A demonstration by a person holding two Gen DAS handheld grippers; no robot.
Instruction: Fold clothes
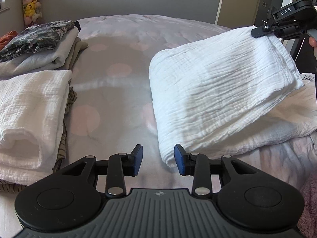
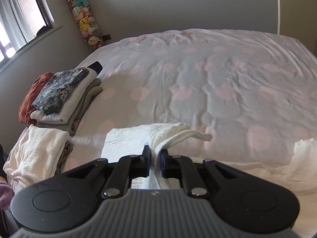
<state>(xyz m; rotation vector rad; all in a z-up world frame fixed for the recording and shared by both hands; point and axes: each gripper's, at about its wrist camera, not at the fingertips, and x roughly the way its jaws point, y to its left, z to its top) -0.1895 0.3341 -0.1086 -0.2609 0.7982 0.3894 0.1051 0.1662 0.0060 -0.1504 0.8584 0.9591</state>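
A white crinkled muslin cloth (image 1: 214, 91) lies folded over on the bed. My right gripper (image 1: 263, 32) is shut on its far right corner and lifts that corner above the bed. In the right wrist view the gripper (image 2: 155, 154) pinches a bunched edge of the cloth (image 2: 134, 138) between its blue pads. My left gripper (image 1: 158, 158) is open and empty, just left of the cloth's near corner, low over the bedspread.
A folded white cloth (image 1: 29, 109) lies at the left bed edge. Behind it stands a stack of folded clothes (image 1: 39, 45) topped by a dark floral piece. The bedspread (image 2: 218, 83) is grey with pink dots. More white fabric (image 2: 287, 168) lies at the right.
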